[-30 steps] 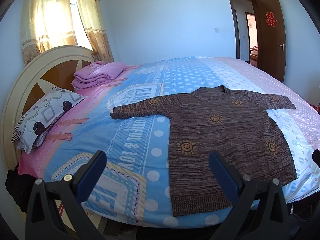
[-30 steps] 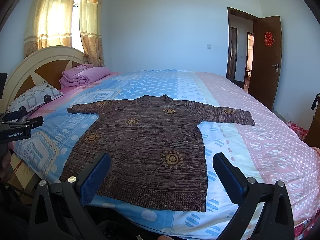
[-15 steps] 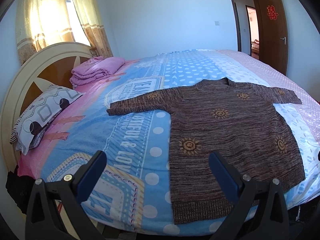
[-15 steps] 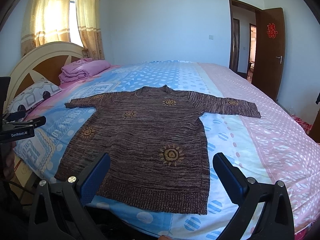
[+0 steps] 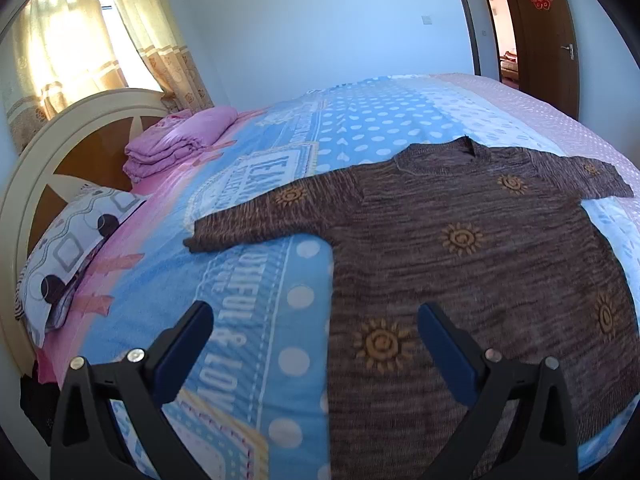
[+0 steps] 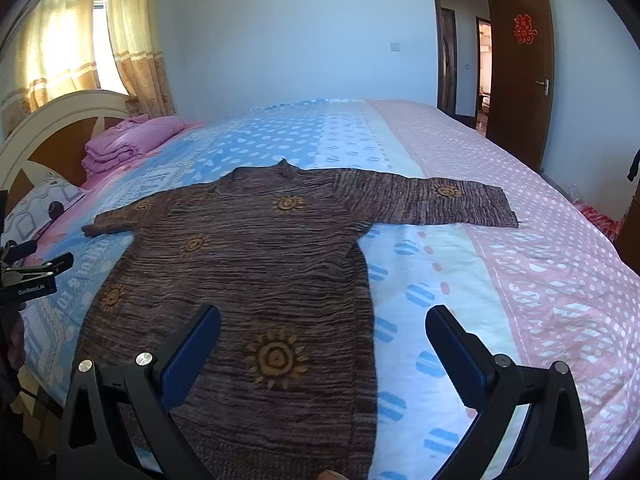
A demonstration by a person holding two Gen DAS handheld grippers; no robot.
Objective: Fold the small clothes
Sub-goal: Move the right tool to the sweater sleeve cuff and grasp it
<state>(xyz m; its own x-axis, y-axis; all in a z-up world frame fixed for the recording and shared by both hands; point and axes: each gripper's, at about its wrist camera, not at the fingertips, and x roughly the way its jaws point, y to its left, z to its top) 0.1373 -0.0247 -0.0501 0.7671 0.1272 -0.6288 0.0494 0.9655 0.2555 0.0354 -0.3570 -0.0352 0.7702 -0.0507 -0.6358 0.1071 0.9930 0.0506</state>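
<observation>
A brown knit sweater [image 5: 472, 272] with yellow sun motifs lies flat on the bed [image 5: 272, 264] — both sleeves spread out to the sides, collar toward the far wall. The left tongs [image 5: 316, 324] hang spread wide above its left hem edge, gripping nothing; the right tongs [image 6: 323, 328] — likewise released and empty — hang over its lower right side. Folded pink bedding [image 5: 176, 144] and a patterned pillow [image 5: 68, 252] sit by the headboard.
</observation>
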